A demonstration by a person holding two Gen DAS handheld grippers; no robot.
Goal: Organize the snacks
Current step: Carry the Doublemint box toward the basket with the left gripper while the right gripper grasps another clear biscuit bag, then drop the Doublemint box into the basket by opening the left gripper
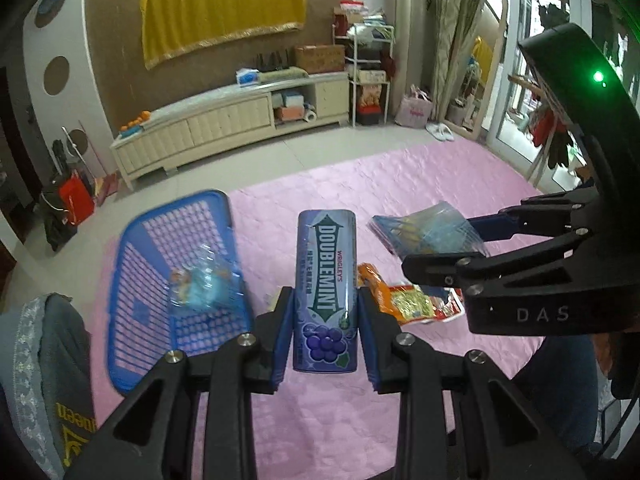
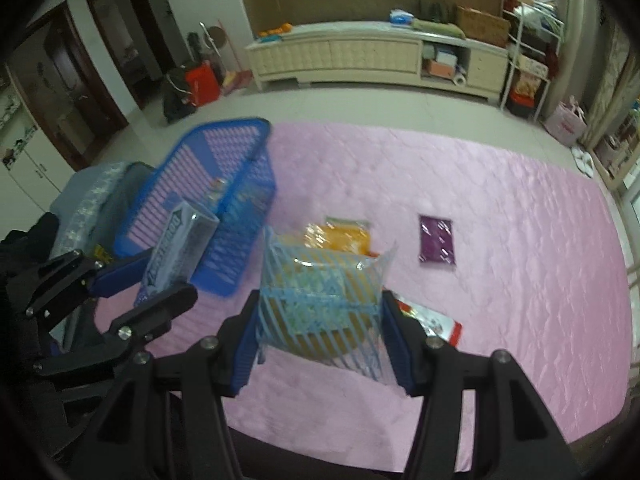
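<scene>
My left gripper (image 1: 325, 304) is shut on an upright purple Doublemint gum bottle (image 1: 326, 280), lifted above the pink mat. It shows again at the left of the right wrist view as the left gripper (image 2: 160, 276) with the gum bottle (image 2: 180, 248). My right gripper (image 2: 320, 316) is shut on a blue-striped clear snack bag (image 2: 320, 300), also off the mat; in the left wrist view the right gripper (image 1: 440, 240) holds that striped bag (image 1: 424, 232). A blue slatted basket (image 1: 132, 280) lies left with a clear blue-tinted packet (image 1: 204, 284) inside.
On the pink mat (image 2: 500, 220) lie an orange snack pack (image 2: 340, 236), a purple packet (image 2: 437, 240) and a red-and-white packet (image 2: 436, 324). Grey folded cloth (image 1: 44, 364) sits left of the basket (image 2: 224, 200). A cream cabinet (image 1: 224, 124) lines the far wall.
</scene>
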